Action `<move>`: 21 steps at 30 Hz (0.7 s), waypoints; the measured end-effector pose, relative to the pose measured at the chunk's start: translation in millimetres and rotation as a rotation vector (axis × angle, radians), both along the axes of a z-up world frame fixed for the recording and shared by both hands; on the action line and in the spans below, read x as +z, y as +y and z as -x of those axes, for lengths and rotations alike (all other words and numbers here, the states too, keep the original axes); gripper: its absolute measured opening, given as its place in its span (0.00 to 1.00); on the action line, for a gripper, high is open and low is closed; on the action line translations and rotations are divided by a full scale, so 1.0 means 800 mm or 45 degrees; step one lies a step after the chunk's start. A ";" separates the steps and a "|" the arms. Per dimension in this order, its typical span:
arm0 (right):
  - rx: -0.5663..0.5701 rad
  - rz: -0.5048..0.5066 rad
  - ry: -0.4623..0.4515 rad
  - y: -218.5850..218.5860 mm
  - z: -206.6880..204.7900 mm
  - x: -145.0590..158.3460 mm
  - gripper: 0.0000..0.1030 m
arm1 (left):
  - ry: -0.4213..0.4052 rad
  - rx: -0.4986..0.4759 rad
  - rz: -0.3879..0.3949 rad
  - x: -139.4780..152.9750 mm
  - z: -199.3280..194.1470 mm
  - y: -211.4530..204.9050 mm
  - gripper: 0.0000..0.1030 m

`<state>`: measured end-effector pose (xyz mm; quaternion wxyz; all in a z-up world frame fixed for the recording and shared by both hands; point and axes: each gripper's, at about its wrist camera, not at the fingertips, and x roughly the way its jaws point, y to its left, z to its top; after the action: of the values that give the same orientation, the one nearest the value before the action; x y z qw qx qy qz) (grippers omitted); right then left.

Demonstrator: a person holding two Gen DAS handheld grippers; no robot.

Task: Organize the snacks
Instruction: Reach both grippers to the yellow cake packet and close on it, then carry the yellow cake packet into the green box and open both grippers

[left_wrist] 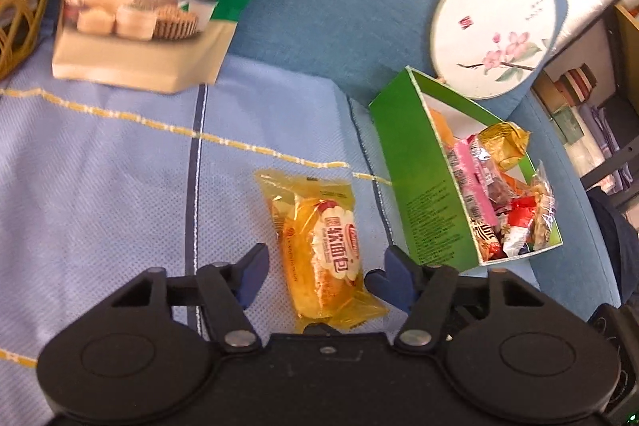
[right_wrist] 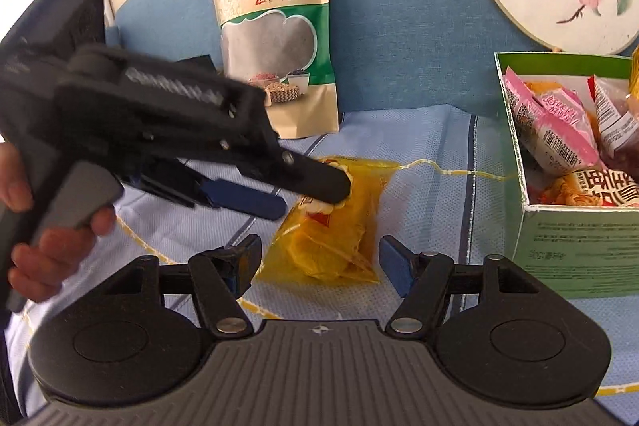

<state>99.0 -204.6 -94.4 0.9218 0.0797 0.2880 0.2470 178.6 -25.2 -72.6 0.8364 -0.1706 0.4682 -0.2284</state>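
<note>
The left tongs (left_wrist: 319,266) are matte black plastic: two round housings side by side, angular arms pinned with silver rivets, and dark blue pads on the fingertips (left_wrist: 255,264). The right tongs (right_wrist: 319,262) share that build, though their near deck is ribbed grey with a small cross mark. Seen from the side, the left tool shows a grey trigger, small screws, and a hand (right_wrist: 48,226) around its handle.

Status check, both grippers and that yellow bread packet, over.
Left gripper open, straddling yellow bread packet, pads clear. Right gripper open, empty, near same packet. Green snack box beside it, nothing blocking.
</note>
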 end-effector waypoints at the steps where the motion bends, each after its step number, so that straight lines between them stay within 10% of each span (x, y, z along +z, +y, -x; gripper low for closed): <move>1: 0.000 -0.005 0.010 0.000 -0.002 -0.001 0.97 | 0.012 -0.002 -0.005 -0.004 -0.003 -0.001 0.66; 2: 0.007 -0.015 0.025 0.000 -0.004 -0.002 0.92 | 0.024 -0.018 -0.012 -0.007 -0.005 -0.002 0.38; 5: 0.021 -0.018 0.032 0.000 -0.005 -0.001 0.76 | 0.002 -0.023 -0.006 0.000 0.001 -0.003 0.29; 21: -0.316 -0.056 -0.367 -0.098 0.039 0.082 0.70 | -0.339 -0.266 0.060 0.111 -0.003 -0.130 0.30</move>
<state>67.6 -283.2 -28.8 0.9749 0.0986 0.1353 0.1465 181.3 -128.9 16.0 0.8585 -0.1086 0.3629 -0.3457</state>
